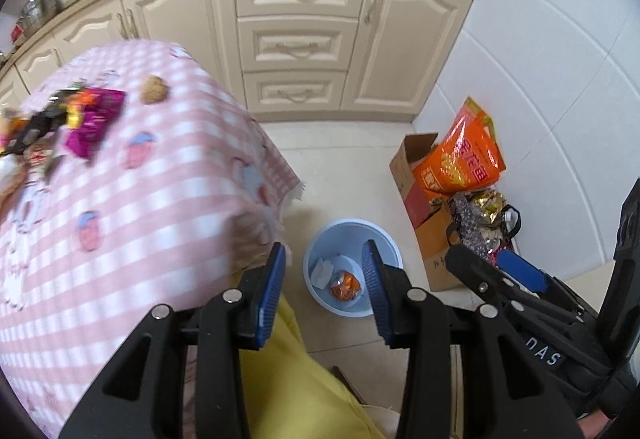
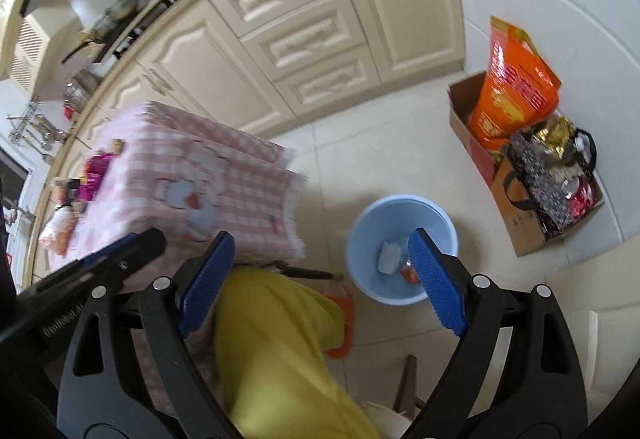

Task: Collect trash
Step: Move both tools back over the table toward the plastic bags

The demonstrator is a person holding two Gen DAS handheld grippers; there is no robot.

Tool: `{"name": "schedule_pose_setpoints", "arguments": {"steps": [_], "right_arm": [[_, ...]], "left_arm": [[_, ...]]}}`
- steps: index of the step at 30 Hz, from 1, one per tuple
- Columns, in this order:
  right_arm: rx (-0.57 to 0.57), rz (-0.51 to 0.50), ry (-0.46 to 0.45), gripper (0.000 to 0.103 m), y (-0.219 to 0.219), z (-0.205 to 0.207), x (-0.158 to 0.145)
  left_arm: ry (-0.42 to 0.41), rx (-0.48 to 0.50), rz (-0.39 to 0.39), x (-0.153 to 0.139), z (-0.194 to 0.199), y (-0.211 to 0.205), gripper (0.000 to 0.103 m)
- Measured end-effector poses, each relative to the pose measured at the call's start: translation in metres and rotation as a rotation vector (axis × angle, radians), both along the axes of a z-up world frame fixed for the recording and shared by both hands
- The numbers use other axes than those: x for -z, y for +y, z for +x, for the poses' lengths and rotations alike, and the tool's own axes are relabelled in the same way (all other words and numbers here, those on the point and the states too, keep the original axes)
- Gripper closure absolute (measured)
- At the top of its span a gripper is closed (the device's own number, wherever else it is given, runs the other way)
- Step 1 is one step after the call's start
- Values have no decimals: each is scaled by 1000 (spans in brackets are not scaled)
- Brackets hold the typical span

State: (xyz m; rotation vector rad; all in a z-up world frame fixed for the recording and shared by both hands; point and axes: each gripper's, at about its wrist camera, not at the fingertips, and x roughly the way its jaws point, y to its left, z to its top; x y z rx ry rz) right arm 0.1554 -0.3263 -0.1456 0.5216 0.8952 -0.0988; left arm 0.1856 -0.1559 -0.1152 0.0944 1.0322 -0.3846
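A: Right under the lens, the left gripper (image 1: 324, 291), blue pads spread apart with nothing between them, hanging above the pale blue bin (image 1: 352, 271) on the floor.

B: And the right gripper (image 2: 320, 271) is much the same: jaws wide, empty, yellow trouser leg (image 2: 276, 351) filling the gap below.

A: So neither one is carrying anything. In the bin there's a white crumpled tissue (image 1: 322, 271) and an orange wrapper (image 1: 346, 285) lying on the bottom.

B: The rest of the trash sits up on the table (image 1: 160, 175), on the pink checked cloth: a purple wrapper (image 1: 94, 121), a dark, blurred heap of wrappers (image 1: 40, 123) at the far left, and a brown walnut-like lump (image 1: 153, 89) on its own just beyond.

A: What could go wrong, do you think?

B: That heap looks loose and crinkly. A pinch on one thin corner could let it slip out on the way across, and it would land on the floor short of the bin. The cloth is another worry: jaws closing low might catch the fabric and drag everything.

A: The two grippers are close together as well, so a hasty swing could knock one against the other.

B: Views differ here. The left camera shows the table top plainly, pieces separate. The right camera sees that pile only as a smear at the far edge.

A: But the right view gives an orange slipper (image 2: 342, 319) by the bin, and the cardboard box (image 2: 532, 199) with its bags in full.
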Motion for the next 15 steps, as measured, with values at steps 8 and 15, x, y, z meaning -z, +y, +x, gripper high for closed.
{"name": "schedule_pose_setpoints", "arguments": {"steps": [8,15], "right_arm": [[-101,-41,-115,14,60,3,-48],[-234,-59,-167,14,127,21,-70]], "left_arm": [[-104,-134,-38,-41,-18,70,56],[-149,-303,-64,-60,-19,143,48]]}}
